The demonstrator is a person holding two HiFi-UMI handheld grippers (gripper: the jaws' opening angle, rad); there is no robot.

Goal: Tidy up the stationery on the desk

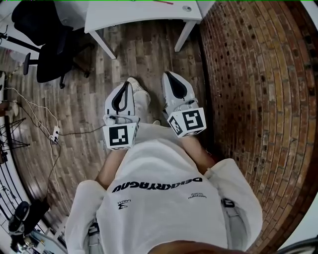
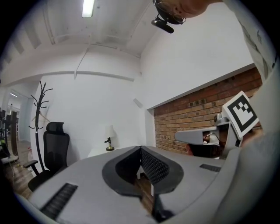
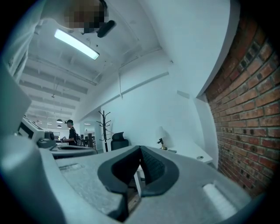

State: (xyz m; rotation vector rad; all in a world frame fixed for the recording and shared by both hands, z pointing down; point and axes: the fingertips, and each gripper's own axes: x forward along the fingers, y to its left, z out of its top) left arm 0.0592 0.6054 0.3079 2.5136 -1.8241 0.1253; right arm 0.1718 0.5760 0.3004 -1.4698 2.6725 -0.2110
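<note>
Desk (image 1: 139, 12) well ahead of left gripper (image 1: 128, 84), right gripper (image 1: 168, 74); jaws together.

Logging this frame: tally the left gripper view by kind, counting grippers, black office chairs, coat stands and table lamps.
Grippers: 2, the left gripper and the right gripper
Black office chairs: 1
Coat stands: 1
Table lamps: 1
Total: 5

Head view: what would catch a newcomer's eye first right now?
The left hand-held gripper and right hand-held gripper, both shut and empty, hover side by side above the wood floor. Ahead stands a white desk; a brick wall fills the right, a black office chair the upper left.
</note>
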